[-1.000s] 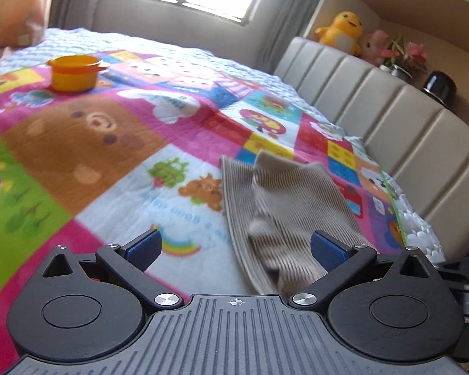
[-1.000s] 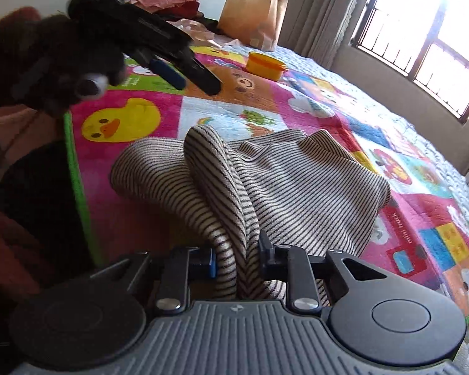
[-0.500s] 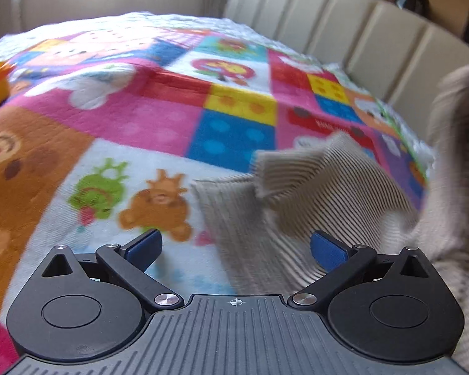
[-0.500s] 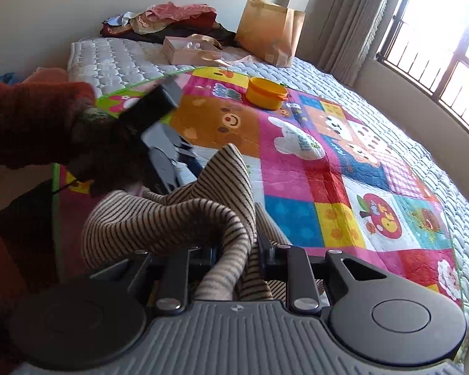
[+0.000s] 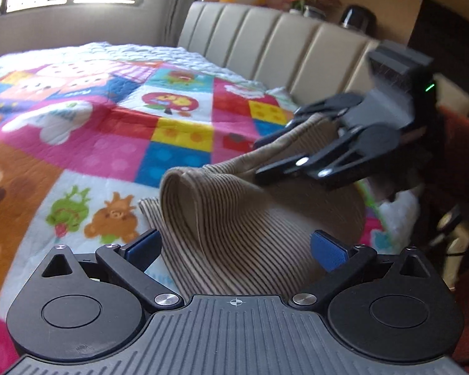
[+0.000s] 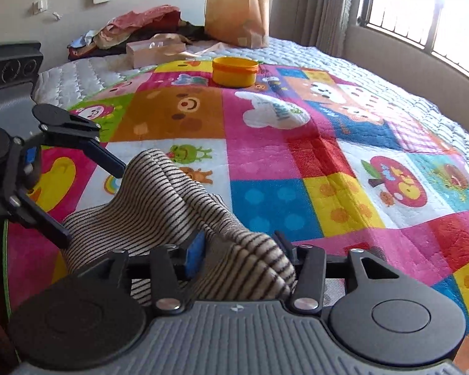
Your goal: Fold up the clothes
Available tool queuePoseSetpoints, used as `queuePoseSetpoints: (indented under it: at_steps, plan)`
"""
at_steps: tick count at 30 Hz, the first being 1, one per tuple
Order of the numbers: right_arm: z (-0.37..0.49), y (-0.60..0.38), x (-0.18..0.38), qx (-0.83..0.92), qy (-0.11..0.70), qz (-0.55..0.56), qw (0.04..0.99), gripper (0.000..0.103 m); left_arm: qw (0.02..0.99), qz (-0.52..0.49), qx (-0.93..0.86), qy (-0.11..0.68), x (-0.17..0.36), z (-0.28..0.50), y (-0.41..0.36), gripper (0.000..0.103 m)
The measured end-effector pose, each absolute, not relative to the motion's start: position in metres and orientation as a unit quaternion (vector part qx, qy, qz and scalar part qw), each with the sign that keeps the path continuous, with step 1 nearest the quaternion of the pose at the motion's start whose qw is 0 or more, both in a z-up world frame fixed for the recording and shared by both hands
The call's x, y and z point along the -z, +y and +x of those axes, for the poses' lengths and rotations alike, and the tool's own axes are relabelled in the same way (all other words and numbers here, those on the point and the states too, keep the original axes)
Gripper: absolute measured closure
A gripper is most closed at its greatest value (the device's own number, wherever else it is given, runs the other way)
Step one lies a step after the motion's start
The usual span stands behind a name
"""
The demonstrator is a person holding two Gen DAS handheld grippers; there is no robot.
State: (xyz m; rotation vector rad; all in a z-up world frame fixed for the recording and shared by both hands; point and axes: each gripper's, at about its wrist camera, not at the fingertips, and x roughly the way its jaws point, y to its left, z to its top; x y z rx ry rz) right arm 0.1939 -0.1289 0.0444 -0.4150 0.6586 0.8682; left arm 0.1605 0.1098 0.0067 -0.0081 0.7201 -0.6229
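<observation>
We find the right gripper [image 6: 240, 251] with jaws half spread, having just been opening; a bunched fold of the striped garment [image 6: 159, 206] lies between them. The left gripper [image 5: 234, 245] stands wide apart over the same cloth, gripping nothing. The garment rests near us on a patchwork cartoon quilt [image 6: 297, 143]. Farther off sit an orange bowl [image 6: 234, 71], a paper bag [image 6: 237, 12] and a padded headboard [image 5: 265, 43].

Daylight from the blown-out window [image 6: 422, 6] ahead of each tool lights the bed's quilt [image 6: 297, 143] brightly, while fisheye bending curves the edges and motion blur softens the right tool [image 5: 284, 156] in the left view.
</observation>
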Motion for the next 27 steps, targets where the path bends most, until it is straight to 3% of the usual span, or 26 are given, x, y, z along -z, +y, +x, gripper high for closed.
queuePoseSetpoints:
  at_steps: [4, 7, 14, 17, 27]
  plan:
    - [0.185, -0.151, -0.062, -0.39, 0.274, -0.157, 0.865, 0.015, 0.892, 0.009, 0.274, 0.36, 0.003, 0.186, 0.095, 0.0]
    - [0.177, -0.172, -0.07, -0.374, 0.263, -0.123, 0.881, 0.004, 0.899, 0.022, 0.242, 0.365, 0.008, 0.2, 0.094, 0.0]
    - [0.205, -0.182, -0.012, -0.232, 0.304, -0.142, 0.913, 0.001, 0.898, 0.016, 0.22, 0.38, 0.018, 0.205, 0.098, 0.0]
    - [0.217, -0.185, 0.012, -0.21, 0.311, -0.098, 0.922, 0.0, 0.897, 0.004, 0.213, 0.388, 0.022, 0.211, 0.1, 0.0]
    - [0.218, -0.207, -0.022, -0.203, 0.314, 0.036, 0.927, 0.0, 0.894, -0.004, 0.219, 0.392, 0.026, 0.21, 0.103, 0.0]
